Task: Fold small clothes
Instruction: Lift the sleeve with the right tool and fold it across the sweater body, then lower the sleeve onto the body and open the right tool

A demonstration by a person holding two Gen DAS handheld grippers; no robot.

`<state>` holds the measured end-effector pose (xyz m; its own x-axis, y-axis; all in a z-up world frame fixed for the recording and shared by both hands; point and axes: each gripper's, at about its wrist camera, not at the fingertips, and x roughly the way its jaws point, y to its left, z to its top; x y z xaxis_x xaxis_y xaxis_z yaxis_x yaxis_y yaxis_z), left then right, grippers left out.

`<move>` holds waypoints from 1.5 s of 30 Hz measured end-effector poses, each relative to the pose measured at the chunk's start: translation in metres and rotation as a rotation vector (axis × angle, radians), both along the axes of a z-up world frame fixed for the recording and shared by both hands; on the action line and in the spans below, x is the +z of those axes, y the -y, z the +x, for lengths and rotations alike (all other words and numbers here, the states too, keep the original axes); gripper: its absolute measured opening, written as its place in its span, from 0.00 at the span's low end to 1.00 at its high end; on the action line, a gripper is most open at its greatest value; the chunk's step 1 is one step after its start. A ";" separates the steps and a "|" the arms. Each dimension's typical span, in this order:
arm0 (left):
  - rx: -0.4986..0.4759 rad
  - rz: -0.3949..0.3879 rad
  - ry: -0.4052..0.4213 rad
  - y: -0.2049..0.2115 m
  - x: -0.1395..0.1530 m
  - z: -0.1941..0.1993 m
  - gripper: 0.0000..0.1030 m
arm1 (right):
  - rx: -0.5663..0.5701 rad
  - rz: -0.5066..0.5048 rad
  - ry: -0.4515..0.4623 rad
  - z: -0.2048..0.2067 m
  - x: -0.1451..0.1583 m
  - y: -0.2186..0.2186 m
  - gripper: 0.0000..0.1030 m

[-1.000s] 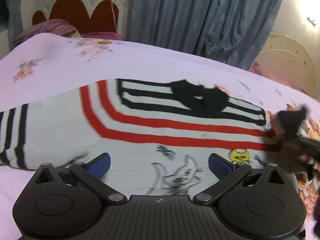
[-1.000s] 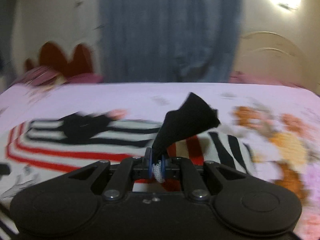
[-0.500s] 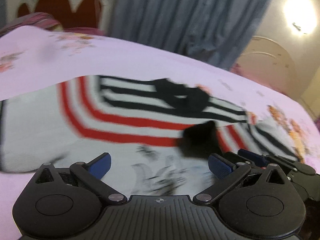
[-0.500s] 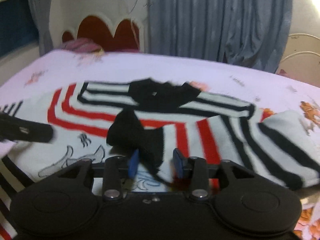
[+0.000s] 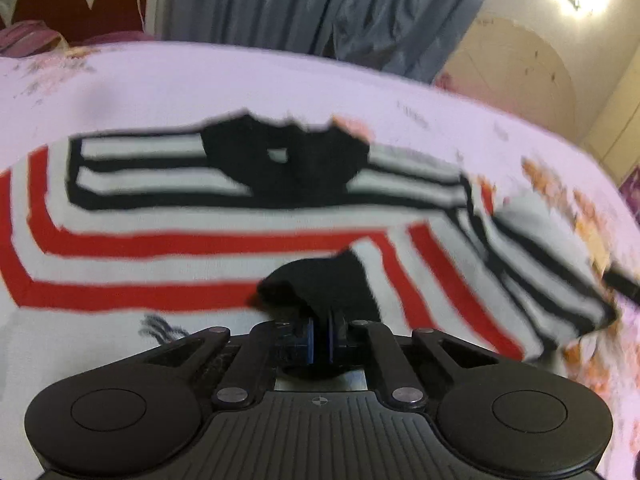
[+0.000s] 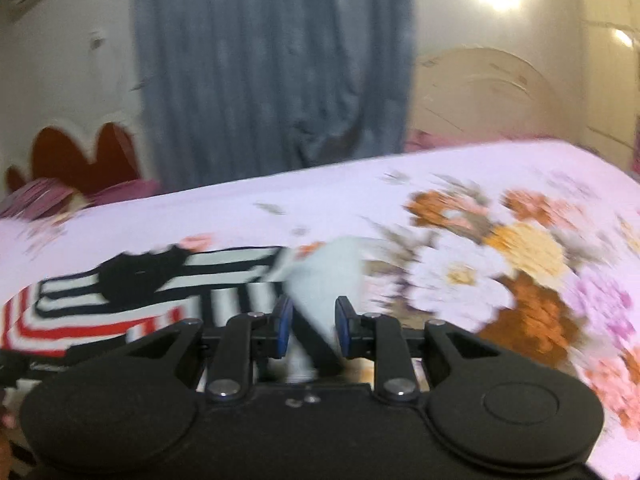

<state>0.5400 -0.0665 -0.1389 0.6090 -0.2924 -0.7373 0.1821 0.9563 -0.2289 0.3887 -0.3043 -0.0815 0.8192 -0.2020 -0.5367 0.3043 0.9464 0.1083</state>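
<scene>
A small white sweater (image 5: 160, 256) with red and black stripes and a black collar (image 5: 288, 160) lies flat on the bed. Its right sleeve (image 5: 520, 272) is folded in across the body, ending in a black cuff (image 5: 328, 280). My left gripper (image 5: 320, 334) is shut on that black cuff, low over the sweater's front. In the right wrist view my right gripper (image 6: 310, 326) is open over the sweater's right shoulder (image 6: 320, 276), with pale fabric between its blue pads (image 6: 283, 324), not clamped.
The bed has a pink floral sheet (image 6: 500, 272). A red scalloped headboard (image 5: 80, 4) and purple pillows (image 6: 36, 196) are at the far left. Grey curtains (image 6: 272, 72) and a cream arched panel (image 5: 516, 72) stand behind the bed.
My right gripper opened and let go of the black cuff, then swung right toward the shoulder. My left gripper closed from wide open onto that cuff.
</scene>
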 end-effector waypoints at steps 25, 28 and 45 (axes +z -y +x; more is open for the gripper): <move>0.110 0.101 0.075 -0.065 0.003 -0.018 0.05 | 0.092 -0.025 -0.207 0.014 -0.052 -0.013 0.26; 0.119 0.153 0.101 -0.064 0.003 -0.020 0.05 | 0.059 -0.034 -0.186 0.013 -0.051 -0.011 0.23; 0.180 0.124 0.067 -0.077 -0.012 0.003 0.54 | 0.151 0.120 -0.008 0.079 -0.023 0.026 0.32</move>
